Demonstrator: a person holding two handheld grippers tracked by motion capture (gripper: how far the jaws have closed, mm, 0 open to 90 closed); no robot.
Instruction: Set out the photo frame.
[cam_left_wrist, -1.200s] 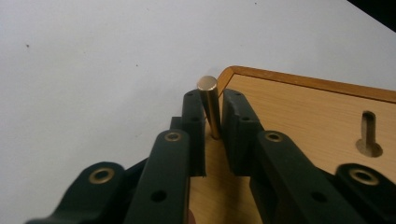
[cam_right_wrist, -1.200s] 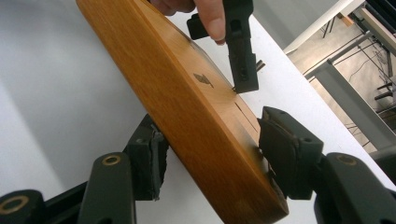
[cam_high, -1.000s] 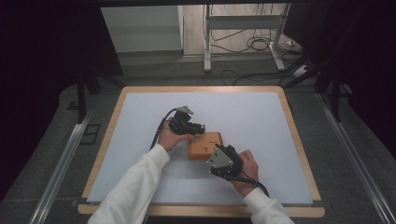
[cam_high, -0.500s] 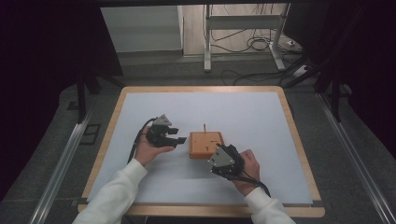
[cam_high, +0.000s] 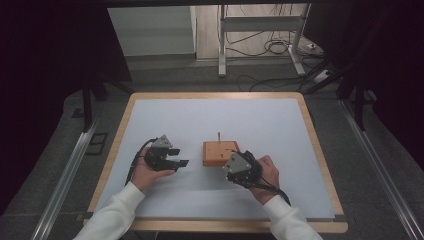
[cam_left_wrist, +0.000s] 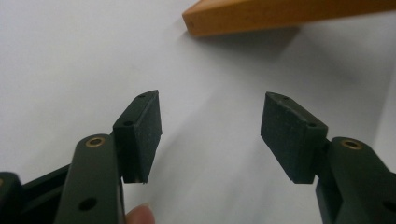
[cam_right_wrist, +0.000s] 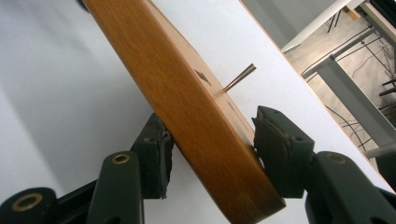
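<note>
While the high view looks down on the white table mat (cam_high: 260, 125), the flat orange wooden block (cam_high: 216, 152) with a thin upright peg (cam_high: 218, 137) lies just below centre. The right gripper (cam_high: 231, 169) is at its lower right corner; the left gripper (cam_high: 179, 163) sits left of it, well apart, pointing at it.

Seen from the left gripper view, its jaws have just been opening and stand wide and empty, the block's corner at upper centre.

From the right gripper view, the pads (cam_right_wrist: 156, 156) clamp the block's edge, which runs diagonally up-left between them.
</note>
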